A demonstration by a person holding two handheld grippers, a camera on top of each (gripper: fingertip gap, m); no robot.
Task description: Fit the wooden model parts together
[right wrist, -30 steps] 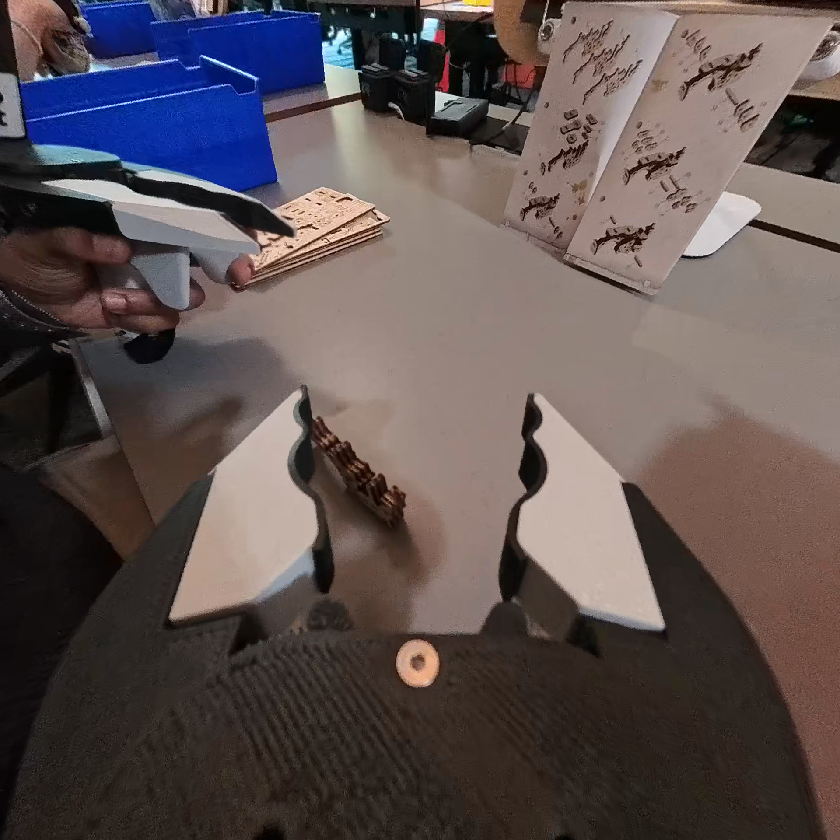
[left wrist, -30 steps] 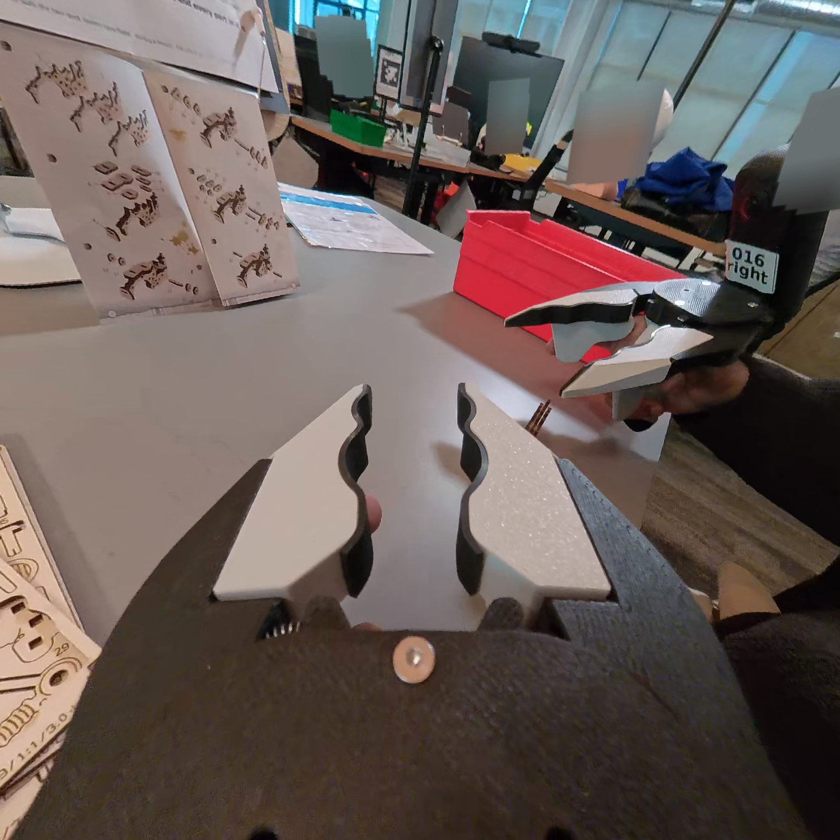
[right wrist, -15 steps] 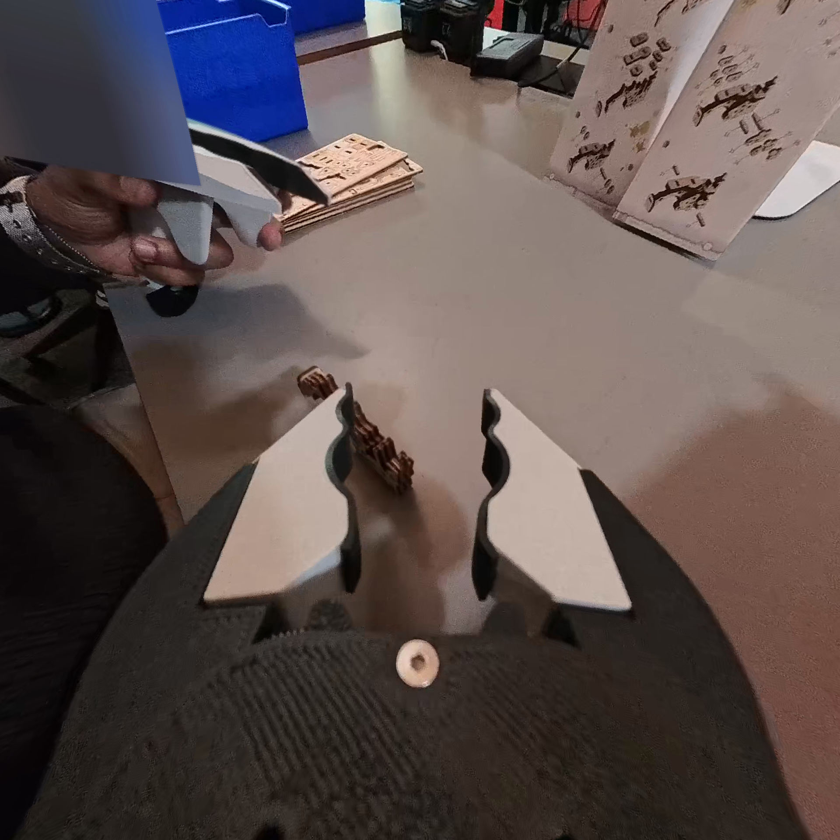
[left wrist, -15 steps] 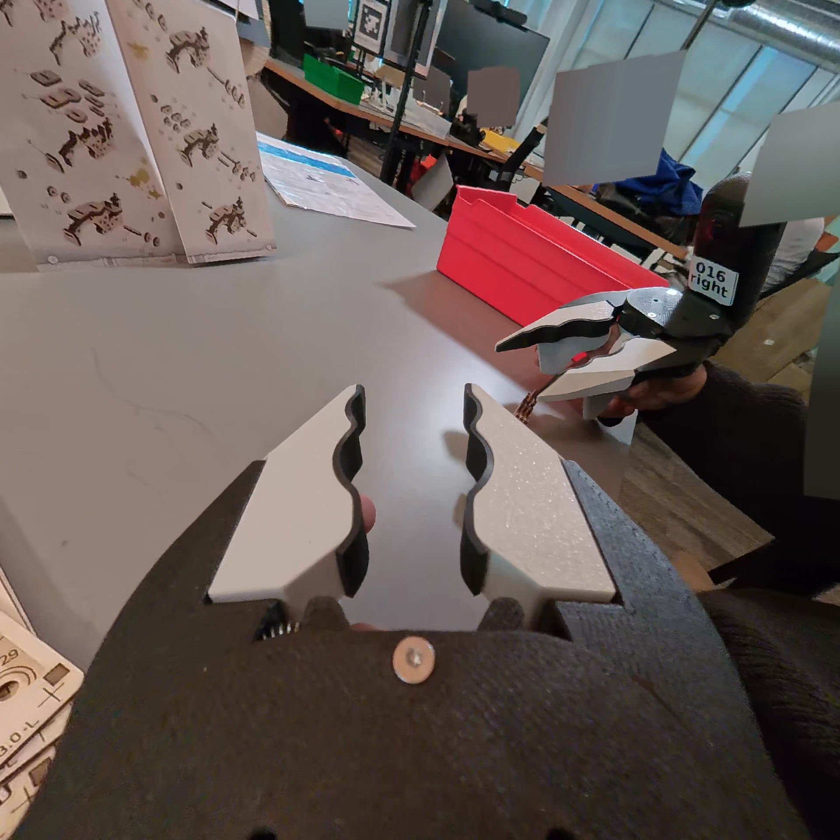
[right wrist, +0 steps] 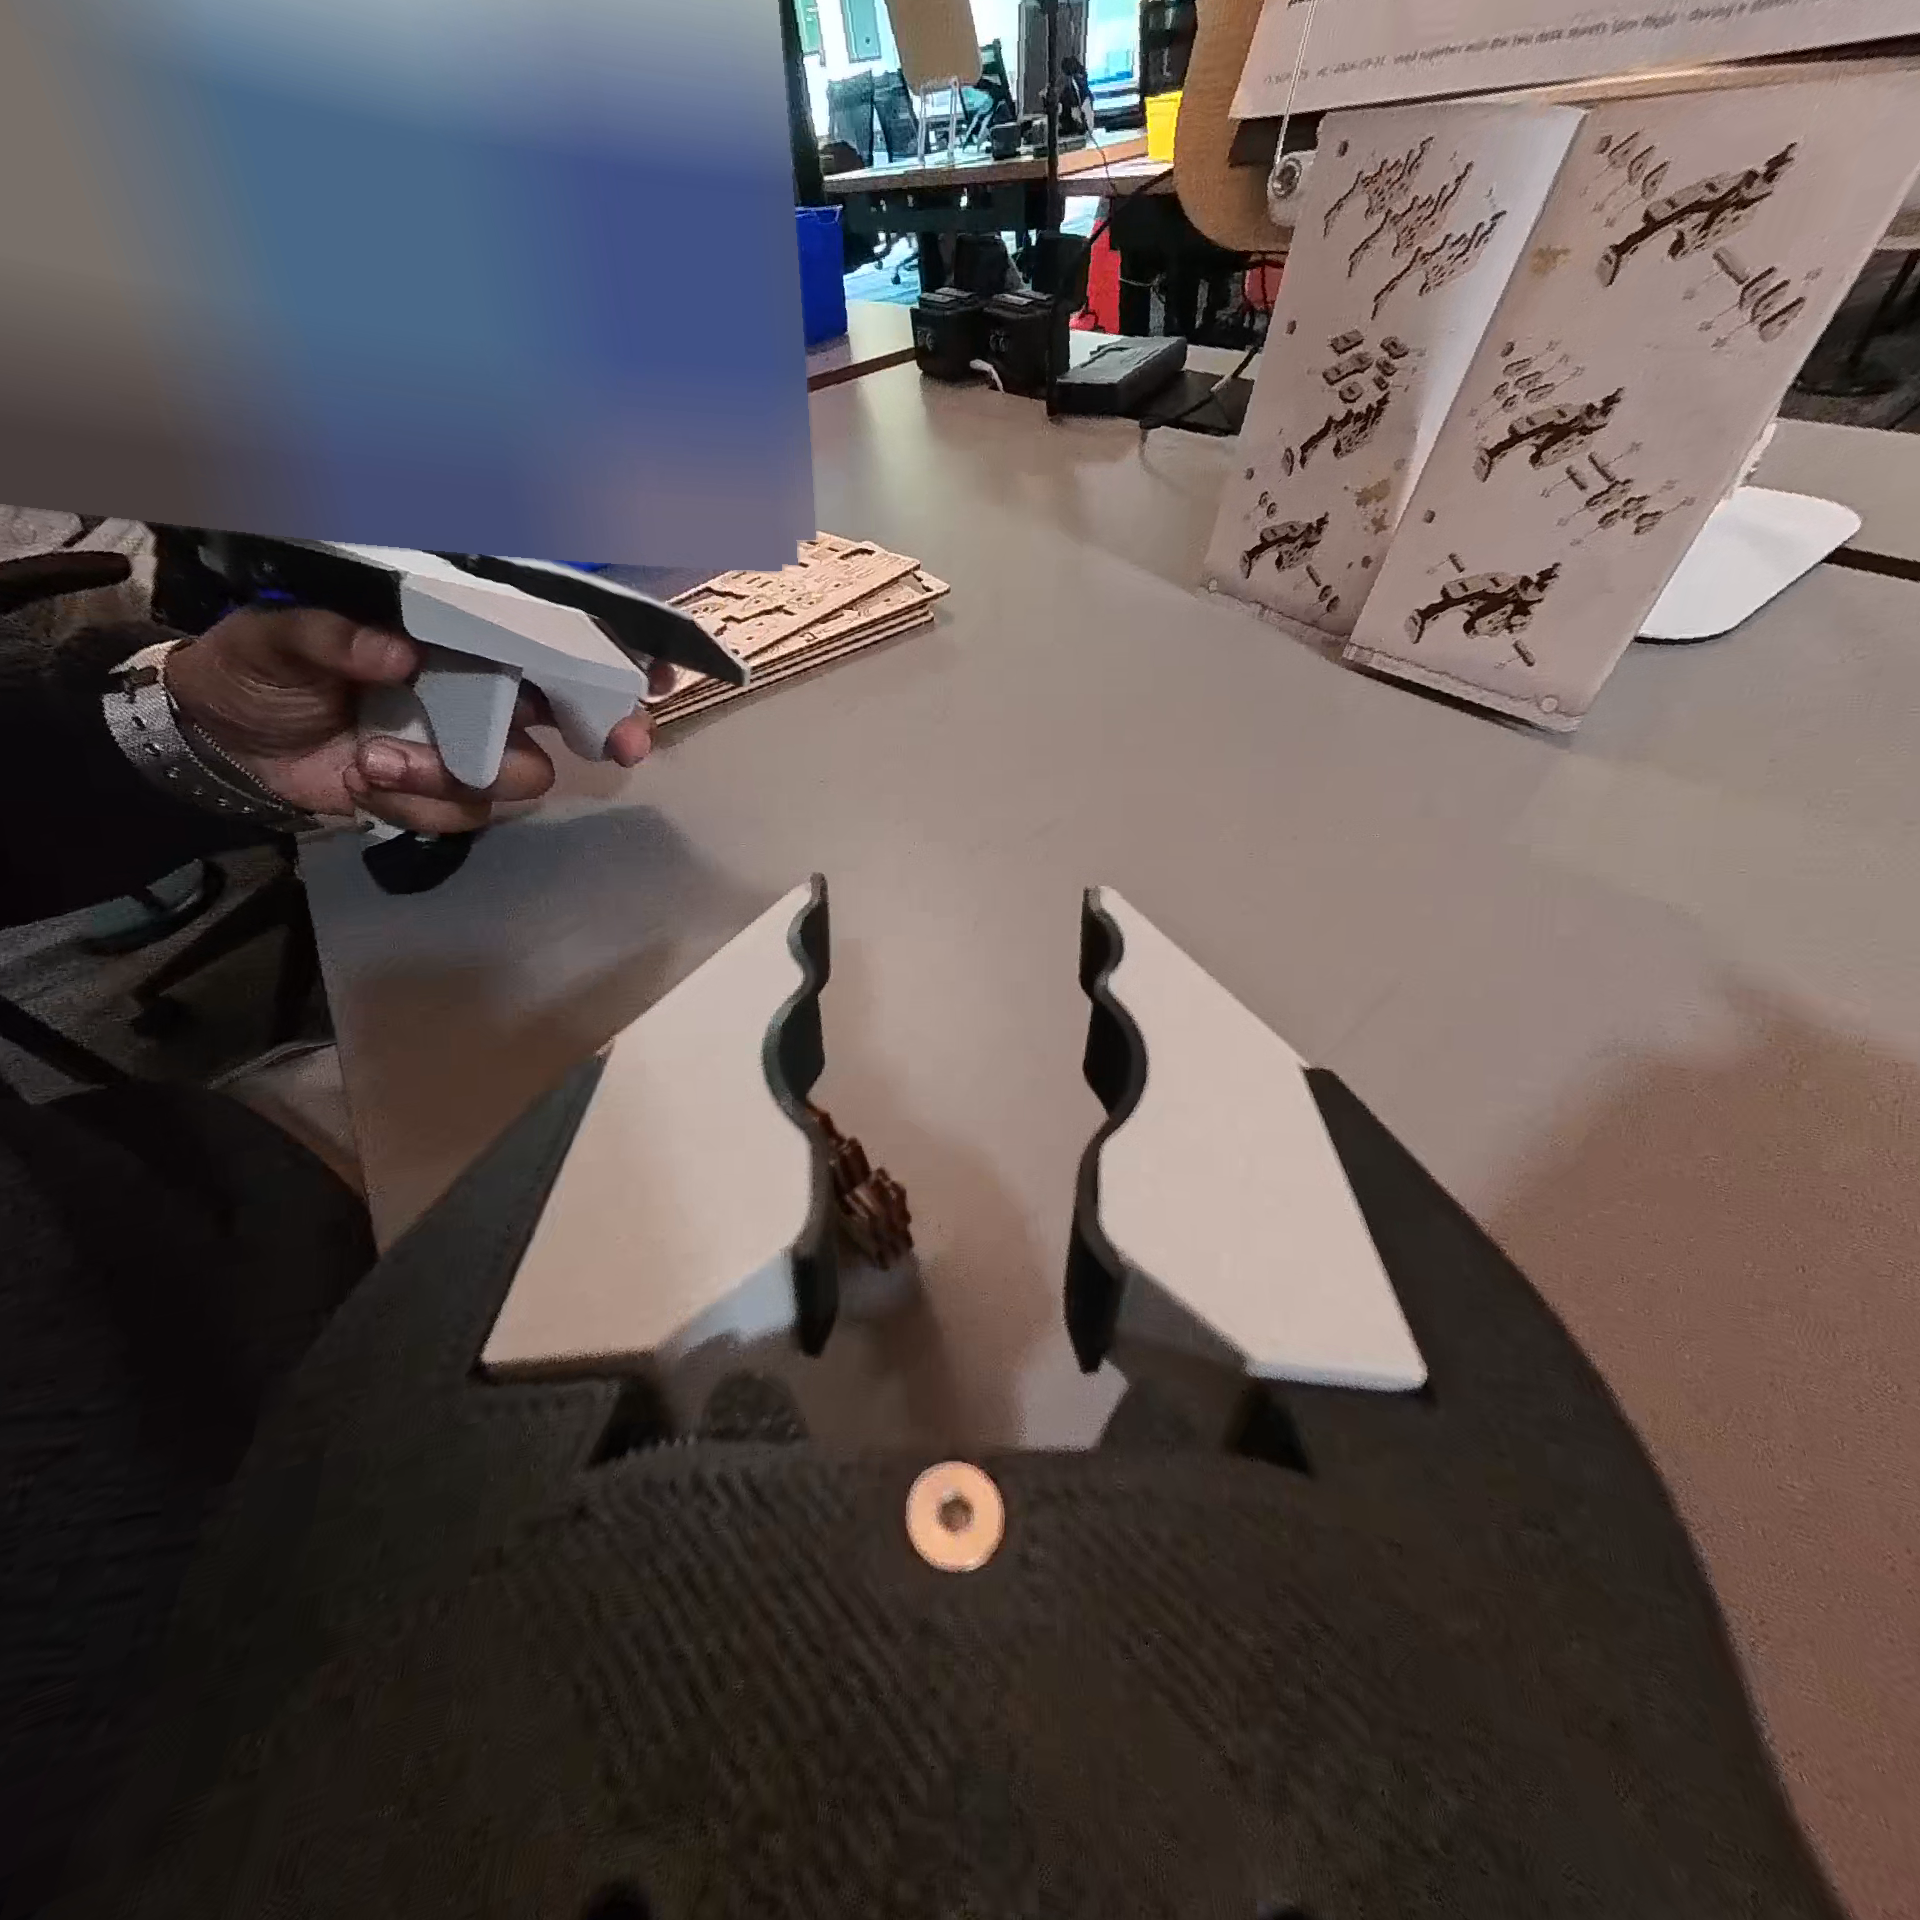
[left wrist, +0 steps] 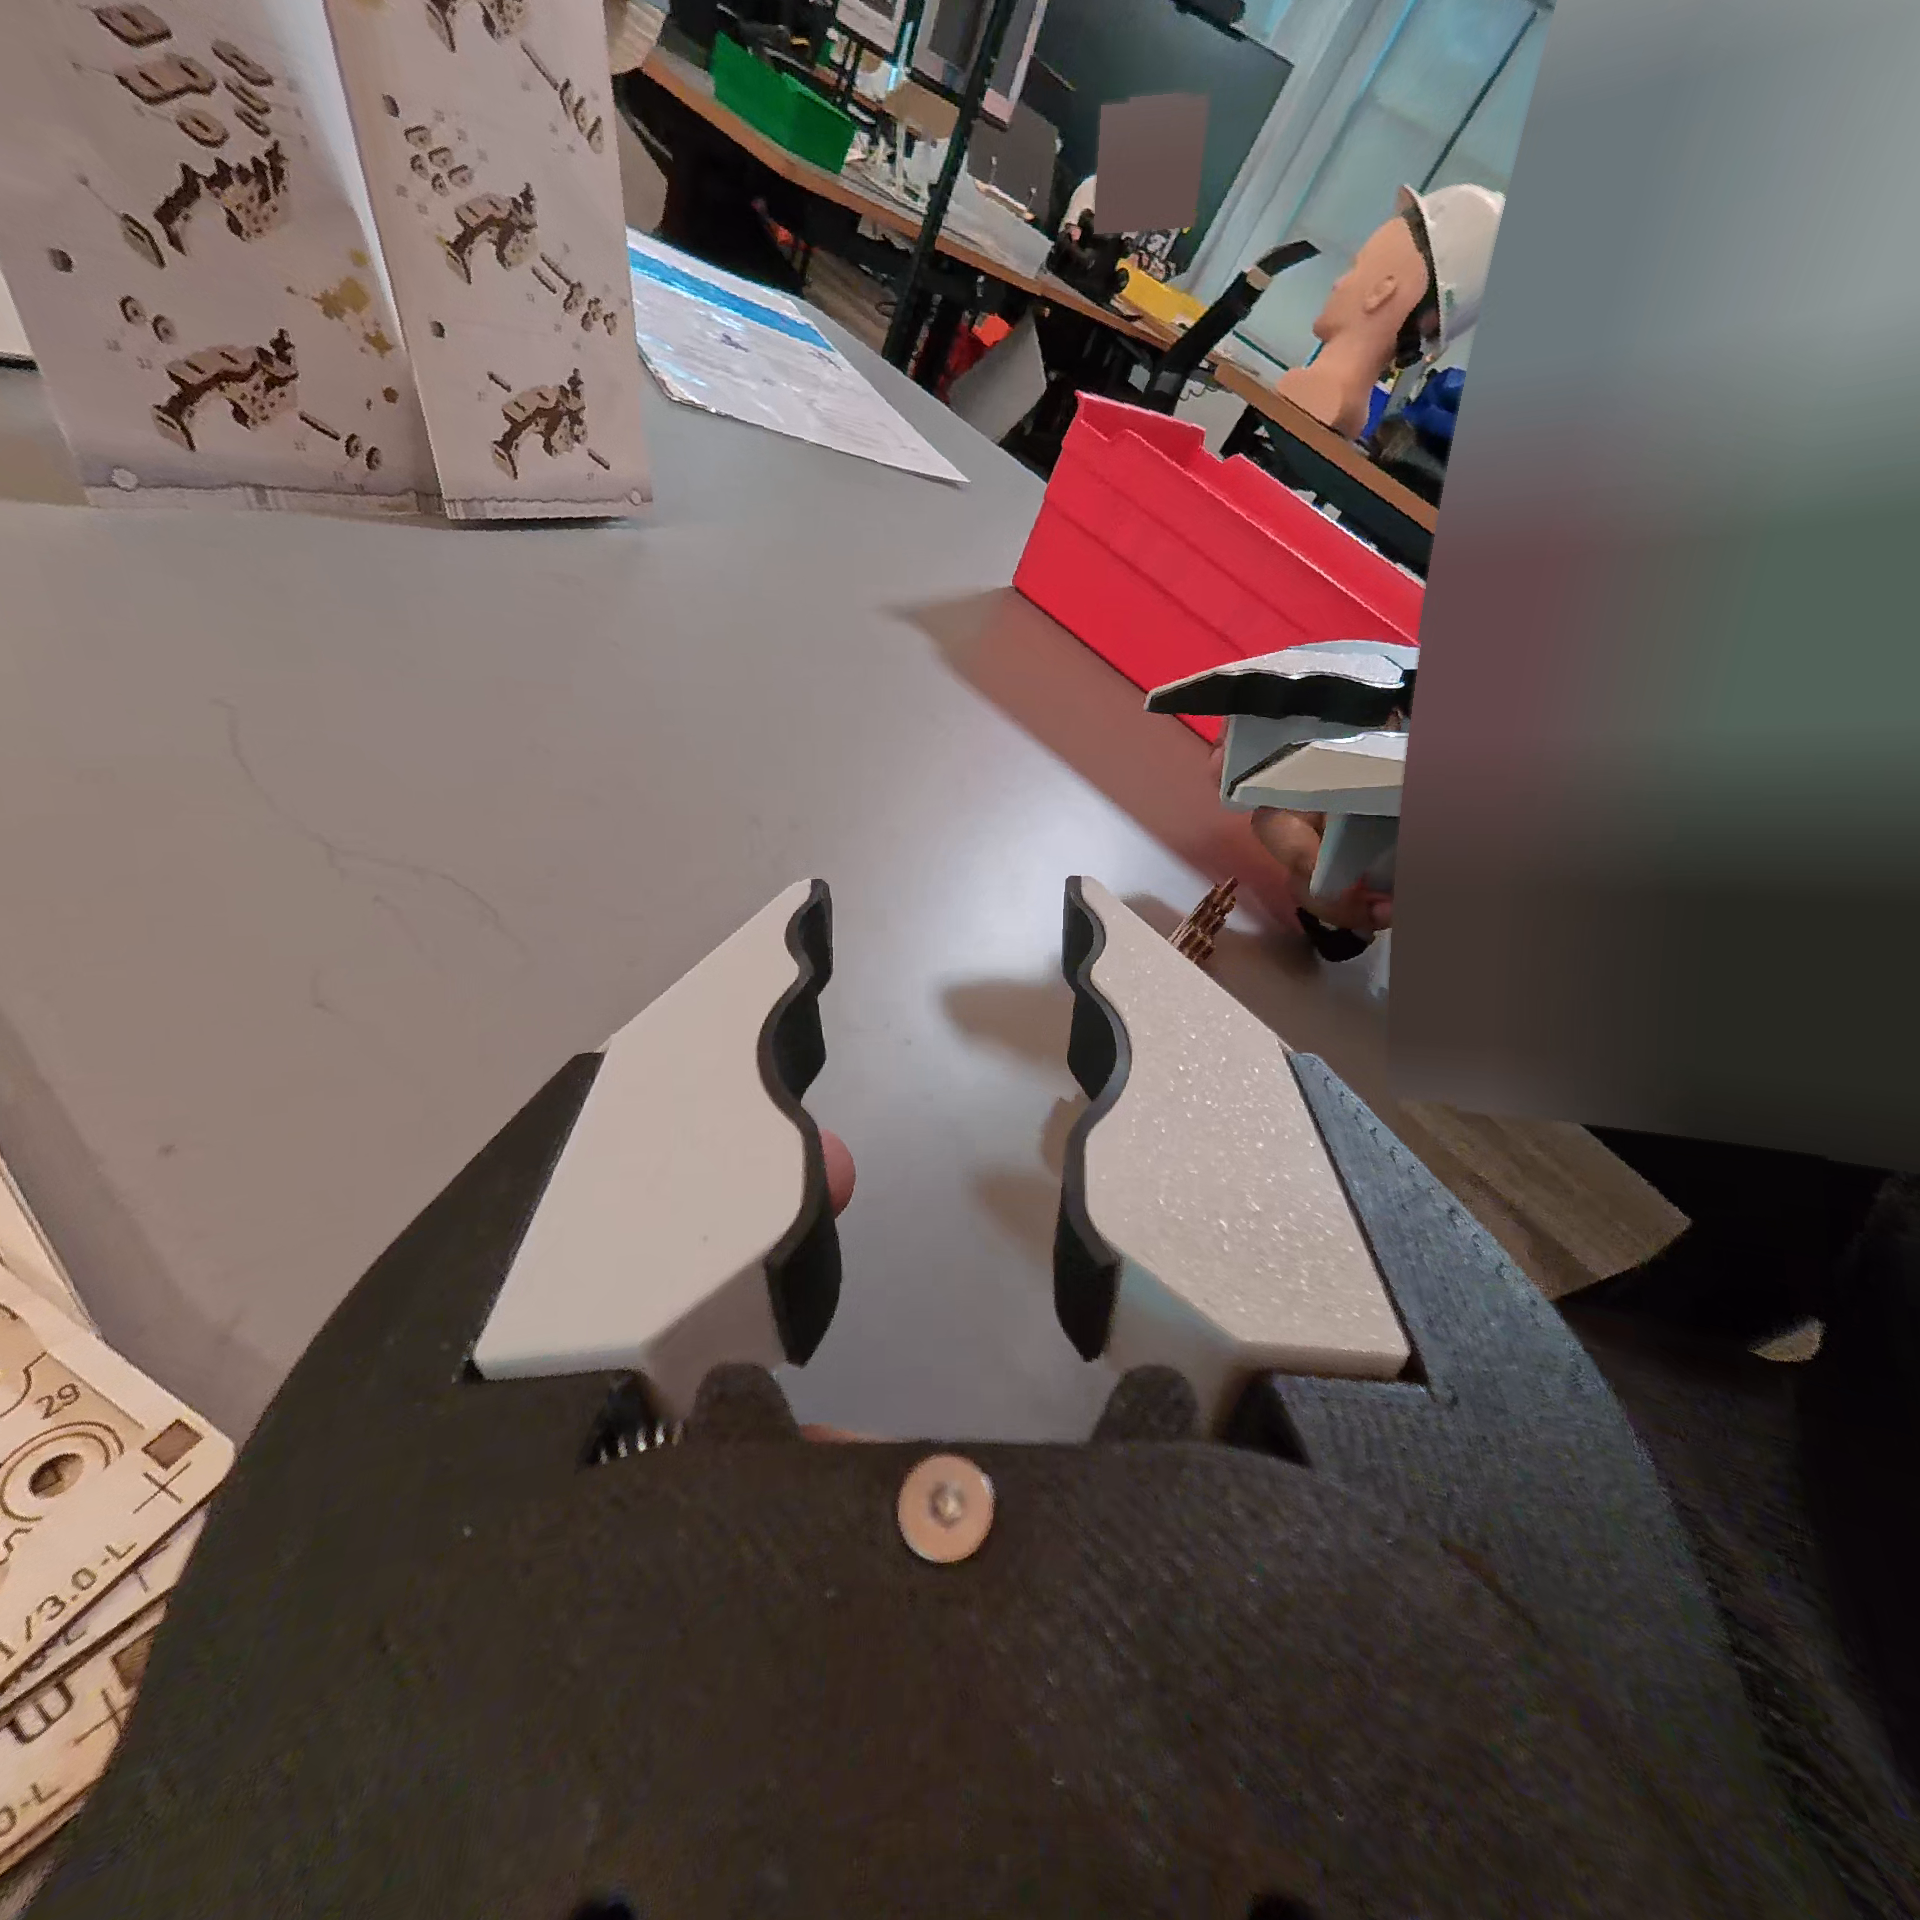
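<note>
From the left wrist view, our left gripper hovers over the grey desk, its fingers apart and empty. Our right gripper hangs above the desk's near edge, with the wooden model piece standing just beneath it. A red bin sits behind; we cannot see what it holds. Laser-cut wooden sheets lie stacked at the lower left.

From the right wrist view, our right gripper has its fingers apart, holding nothing, with the small wooden model piece on the desk beside the left finger. We judge the pickup not yet made; next we must centre the fingers around the piece and close. Beyond stand the sheet stack and the upright instruction sheets.
</note>
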